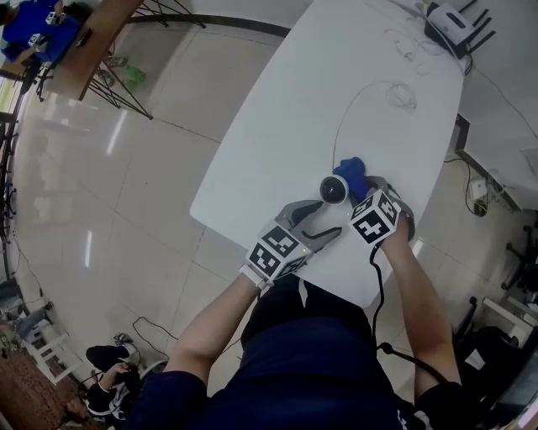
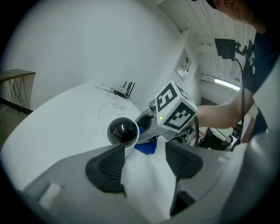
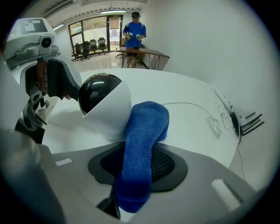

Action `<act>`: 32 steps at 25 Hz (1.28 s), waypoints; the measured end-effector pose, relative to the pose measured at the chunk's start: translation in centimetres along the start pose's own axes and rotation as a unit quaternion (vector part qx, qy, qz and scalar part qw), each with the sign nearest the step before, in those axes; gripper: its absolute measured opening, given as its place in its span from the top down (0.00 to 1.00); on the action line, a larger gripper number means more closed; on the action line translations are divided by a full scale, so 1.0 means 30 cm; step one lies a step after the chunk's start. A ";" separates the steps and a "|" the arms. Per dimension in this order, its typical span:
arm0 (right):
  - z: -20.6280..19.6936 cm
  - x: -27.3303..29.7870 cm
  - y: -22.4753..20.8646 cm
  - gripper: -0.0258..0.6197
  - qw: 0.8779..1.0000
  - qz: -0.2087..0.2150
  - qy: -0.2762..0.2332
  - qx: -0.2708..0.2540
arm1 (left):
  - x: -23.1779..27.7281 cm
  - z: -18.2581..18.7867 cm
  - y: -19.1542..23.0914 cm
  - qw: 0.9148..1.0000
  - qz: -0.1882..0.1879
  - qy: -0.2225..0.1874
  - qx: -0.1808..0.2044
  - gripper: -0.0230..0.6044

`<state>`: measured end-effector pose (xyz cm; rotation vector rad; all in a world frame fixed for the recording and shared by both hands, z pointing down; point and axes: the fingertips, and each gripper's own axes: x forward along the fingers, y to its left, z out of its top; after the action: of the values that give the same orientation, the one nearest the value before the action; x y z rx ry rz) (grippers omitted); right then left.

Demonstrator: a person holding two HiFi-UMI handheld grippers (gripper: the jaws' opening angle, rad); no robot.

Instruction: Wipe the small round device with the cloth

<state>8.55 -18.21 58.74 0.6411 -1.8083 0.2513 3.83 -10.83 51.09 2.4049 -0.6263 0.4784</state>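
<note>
The small round device (image 1: 334, 190), white with a black dome, stands near the table's near edge. A blue cloth (image 1: 353, 173) lies against its right side. My right gripper (image 1: 365, 190) is shut on the cloth (image 3: 146, 127) and points steeply down. The cloth's folded end touches the device's white body (image 3: 109, 118). My left gripper (image 1: 322, 220) is open. In the left gripper view its left finger (image 2: 109, 168) reaches the device's base (image 2: 123, 131), with bare table between the pads. The blue cloth (image 2: 145, 147) shows under the right gripper's marker cube (image 2: 174, 110).
A thin white cable (image 1: 361, 97) loops from the device toward a black-antenna router (image 1: 454, 25) at the table's far end. The table's near edge (image 1: 252, 239) runs below my grippers. A person in blue (image 3: 133, 30) stands at a distant desk.
</note>
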 end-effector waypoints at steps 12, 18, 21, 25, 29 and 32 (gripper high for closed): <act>0.111 -0.326 0.002 0.72 0.984 -0.077 -0.159 -0.014 | -0.112 -0.011 -0.088 1.000 -0.005 -0.031 0.000 0.51; 0.027 -0.309 0.101 0.72 0.990 -0.045 -0.135 0.001 | -0.134 -0.076 -0.128 1.000 -0.015 -0.025 -0.009 0.52; -0.020 -0.281 0.125 0.72 0.993 -0.033 -0.116 0.016 | -0.141 -0.088 -0.134 0.999 -0.017 -0.025 -0.014 0.52; -0.079 -0.214 0.158 0.72 0.997 -0.014 -0.069 0.013 | -0.141 -0.089 -0.141 0.999 -0.019 -0.025 -0.019 0.52; -0.110 -0.144 0.182 0.72 1.000 -0.011 -0.020 -0.013 | -0.135 -0.086 -0.138 0.999 -0.019 -0.027 -0.024 0.52; -0.123 -0.105 0.191 0.72 1.000 -0.009 0.012 -0.021 | -0.137 -0.090 -0.136 0.999 -0.016 -0.027 -0.025 0.52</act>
<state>9.09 -10.78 57.87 0.6218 -1.7784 0.2066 2.14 -4.93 49.31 2.3828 -0.6159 0.3798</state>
